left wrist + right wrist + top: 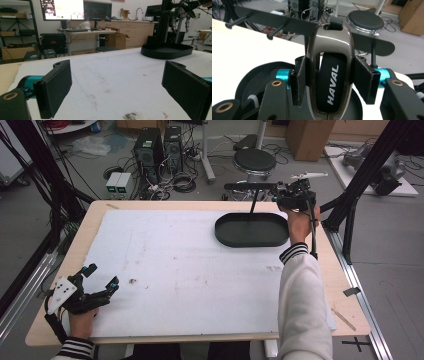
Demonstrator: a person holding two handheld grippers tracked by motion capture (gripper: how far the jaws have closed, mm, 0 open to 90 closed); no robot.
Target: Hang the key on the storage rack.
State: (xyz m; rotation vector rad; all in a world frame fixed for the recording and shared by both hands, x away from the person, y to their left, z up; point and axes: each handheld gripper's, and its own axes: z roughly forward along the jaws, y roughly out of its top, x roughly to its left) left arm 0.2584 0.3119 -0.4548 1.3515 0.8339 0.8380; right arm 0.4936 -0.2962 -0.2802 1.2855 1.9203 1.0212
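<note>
We hold a car key up by the rack

Our right gripper (329, 82) squeezes the car key (330, 72) above the black tray (251, 230) at the table's far right corner, close to the peg rack (294, 23). Our left gripper (97, 282) rests open near the front left corner. If we miss a peg, the key may fall.

The tray (251, 231) is sitting on the desk's (175, 265) far right; a rack (250, 186) is standing in it. The right claw (329, 75) is holding a key fob (330, 70) over the tray, just before the rack; the left claw (102, 277) is resting near left.
</note>
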